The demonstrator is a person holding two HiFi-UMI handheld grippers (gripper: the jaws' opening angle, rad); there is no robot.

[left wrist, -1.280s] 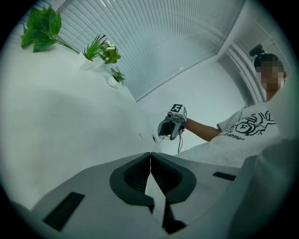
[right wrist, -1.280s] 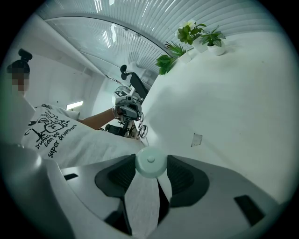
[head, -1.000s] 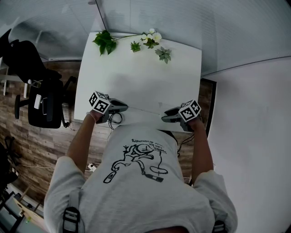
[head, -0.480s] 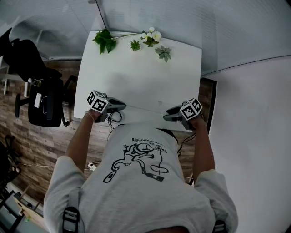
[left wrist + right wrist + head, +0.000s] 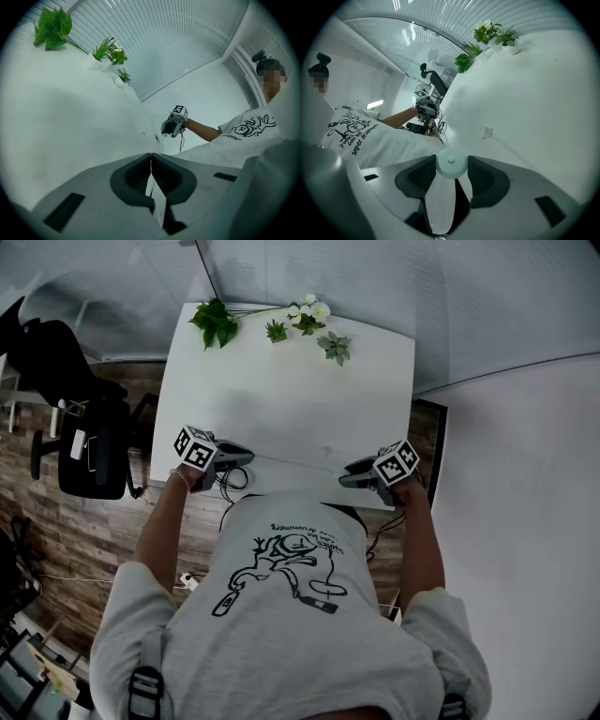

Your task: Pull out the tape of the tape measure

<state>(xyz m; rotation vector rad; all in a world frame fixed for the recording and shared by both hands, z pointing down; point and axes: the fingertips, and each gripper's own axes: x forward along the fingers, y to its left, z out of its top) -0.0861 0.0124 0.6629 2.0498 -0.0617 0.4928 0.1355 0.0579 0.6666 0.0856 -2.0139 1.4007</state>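
Observation:
My right gripper (image 5: 451, 161) is shut on a small round pale-green tape measure (image 5: 451, 165), its case pinched between the dark pads. White strips hang from the case toward the camera. My left gripper (image 5: 151, 157) is shut on the thin white tape (image 5: 150, 180), held edge-on between its pads. In the head view the two grippers, left (image 5: 246, 457) and right (image 5: 345, 476), are held apart over the near edge of the white table (image 5: 281, 390). A thin pale tape (image 5: 295, 466) runs between them.
Small potted plants stand along the table's far edge: leafy green (image 5: 216, 322), white flowers (image 5: 309, 317), a succulent (image 5: 336, 348). A black office chair (image 5: 84, 442) stands left of the table. A small piece of sticker (image 5: 487, 133) lies on the tabletop.
My left gripper has moved a little to the left and the right one slightly to the right. The gap between them is wider, with the tape still held.

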